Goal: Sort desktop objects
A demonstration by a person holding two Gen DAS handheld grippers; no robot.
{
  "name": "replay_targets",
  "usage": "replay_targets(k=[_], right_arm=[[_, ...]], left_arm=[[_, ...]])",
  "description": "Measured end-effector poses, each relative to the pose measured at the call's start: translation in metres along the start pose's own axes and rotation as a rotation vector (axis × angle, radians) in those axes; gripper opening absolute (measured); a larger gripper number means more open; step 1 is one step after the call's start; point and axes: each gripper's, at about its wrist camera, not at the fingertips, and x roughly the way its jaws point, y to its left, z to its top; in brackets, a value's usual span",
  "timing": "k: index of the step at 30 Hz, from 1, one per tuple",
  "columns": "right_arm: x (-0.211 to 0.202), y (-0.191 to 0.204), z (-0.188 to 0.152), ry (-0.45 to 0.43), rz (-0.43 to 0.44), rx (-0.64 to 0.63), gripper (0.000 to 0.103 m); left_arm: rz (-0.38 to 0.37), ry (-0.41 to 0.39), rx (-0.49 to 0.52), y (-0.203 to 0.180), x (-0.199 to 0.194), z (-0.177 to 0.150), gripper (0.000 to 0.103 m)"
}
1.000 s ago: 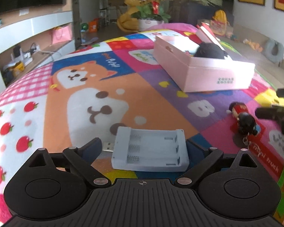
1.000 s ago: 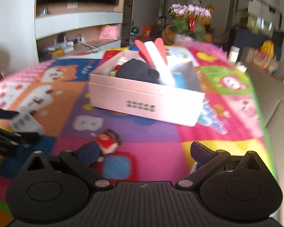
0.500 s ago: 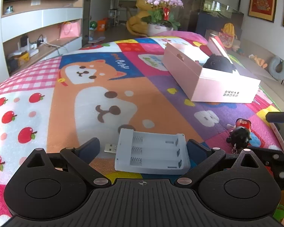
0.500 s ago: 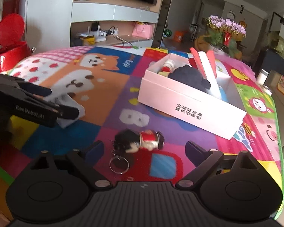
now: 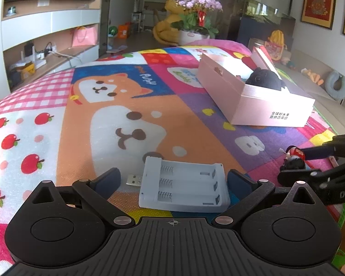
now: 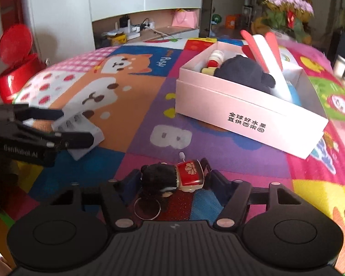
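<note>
While right gripper (image 6: 172,180) flanks doll keychain (image 6: 172,179), contact unclear; box (image 6: 241,117) contents half-hidden.

Battery charger (image 5: 183,188): matt grey plastic. Box (image 6: 246,112): smooth pink cardboard. Keychain doll (image 6: 174,179): glossy red body, metal ring. Mat (image 5: 80,124): textured foam.

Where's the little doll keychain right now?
In the right wrist view the doll keychain lies on the mat between the right gripper fingers, in front of the pink box.

right gripper (image 6: 172,179) closed around doll keychain (image 6: 174,179), pink box (image 6: 248,119) beyond, left gripper (image 6: 77,126) straddling battery charger (image 6: 80,133)
</note>
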Motion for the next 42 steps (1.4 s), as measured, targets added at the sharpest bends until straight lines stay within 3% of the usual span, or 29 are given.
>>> replay_targets(k=[5,11,15,19,22,26,32,34,37,39,42], right_arm=[[-0.018,-0.007,0.001,-0.039,-0.021,0.025,0.065],[-0.039,-0.018,0.0,-0.066,-0.045,0.045,0.065],[-0.053,-0.025,-0.005,-0.079,-0.056,0.059,0.065],[-0.073,-0.035,-0.005,-0.107,-0.073,0.067,0.065],[-0.096,-0.047,0.005,-0.161,-0.097,0.064,0.065],[-0.131,-0.066,0.042,-0.296,-0.163,0.029,0.065],[-0.144,-0.112,0.137,-0.443,-0.189,0.09,0.065],[-0.133,-0.128,0.165,-0.453,-0.171,0.135,0.065],[-0.103,-0.148,0.198,-0.442,-0.153,0.192,0.066],[-0.077,-0.159,0.208,-0.425,-0.163,0.215,0.076],[-0.047,-0.173,0.203,-0.364,-0.156,0.288,0.076]], left_arm=[[0.01,0.014,0.03,-0.009,0.001,0.0,0.102],[0.08,0.044,0.066,-0.021,0.008,0.001,0.102],[0.097,0.043,0.087,-0.027,0.007,0.001,0.095],[0.027,0.044,0.126,-0.043,0.003,0.005,0.095],[-0.048,-0.043,0.188,-0.066,-0.011,0.025,0.095],[-0.111,-0.192,0.254,-0.091,-0.02,0.079,0.095],[-0.151,-0.367,0.274,-0.112,0.002,0.165,0.095],[-0.16,-0.365,0.237,-0.113,0.021,0.185,0.095],[-0.185,-0.288,0.171,-0.107,0.06,0.201,0.096],[-0.181,-0.232,0.134,-0.098,0.077,0.2,0.097],[-0.165,-0.202,0.114,-0.082,0.08,0.182,0.1]])
